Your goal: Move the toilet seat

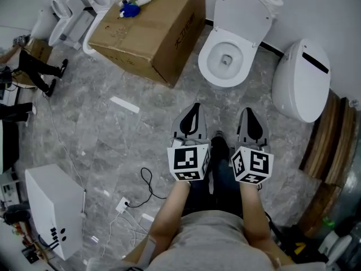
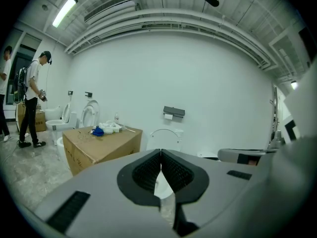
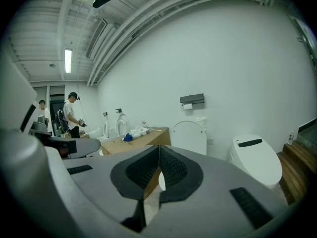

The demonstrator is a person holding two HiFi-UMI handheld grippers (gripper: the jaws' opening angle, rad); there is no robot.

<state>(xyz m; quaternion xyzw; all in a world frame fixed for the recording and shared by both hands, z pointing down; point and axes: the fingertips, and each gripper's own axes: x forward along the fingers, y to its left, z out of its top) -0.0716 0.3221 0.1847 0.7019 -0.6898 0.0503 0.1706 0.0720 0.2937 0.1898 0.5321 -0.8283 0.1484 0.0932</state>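
A white toilet (image 1: 227,60) stands by the far wall with its seat and lid (image 1: 242,10) raised upright against the wall; the bowl is open. In the right gripper view the raised lid (image 3: 190,135) shows ahead, and in the left gripper view the same lid (image 2: 166,135) is just above the jaws. My left gripper (image 1: 193,117) and right gripper (image 1: 252,123) are held side by side, well short of the bowl. Both are shut with nothing between the pads. Neither touches the toilet.
A large cardboard box (image 1: 152,30) with white and blue items on top sits left of the toilet. A closed smart toilet (image 1: 302,81) stands to the right, beside wooden steps (image 1: 330,145). More toilets (image 1: 73,16), a person (image 1: 34,66), a white cabinet (image 1: 53,208) and floor cables (image 1: 144,193) lie left.
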